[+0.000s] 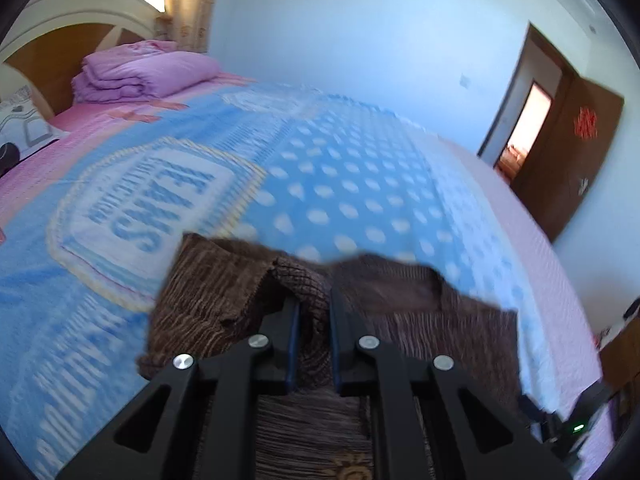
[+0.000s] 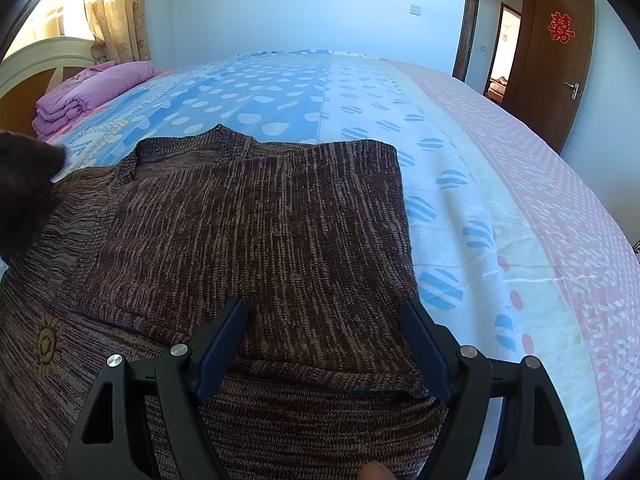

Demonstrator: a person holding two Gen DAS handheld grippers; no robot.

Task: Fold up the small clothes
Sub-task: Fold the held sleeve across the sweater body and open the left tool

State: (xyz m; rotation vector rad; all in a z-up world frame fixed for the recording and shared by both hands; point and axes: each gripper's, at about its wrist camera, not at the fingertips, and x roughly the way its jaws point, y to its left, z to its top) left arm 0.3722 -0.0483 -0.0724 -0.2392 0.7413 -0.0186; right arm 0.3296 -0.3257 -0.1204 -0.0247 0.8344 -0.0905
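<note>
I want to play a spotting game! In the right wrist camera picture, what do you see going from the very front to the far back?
Right gripper → brown sweater → blue dotted blanket → pale wall.

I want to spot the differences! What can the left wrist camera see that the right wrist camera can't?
Only the left wrist view shows the left gripper shut on a raised fold of the brown knitted sweater, the big white JEANS patch on the bedcover, and a grey-and-white pillow.

Only the right wrist view shows the right gripper, open above the folded-over sweater panel, and a white wall switch.

Both show the sweater, the blue dotted bedcover, the folded purple quilt and the brown wooden door.
</note>
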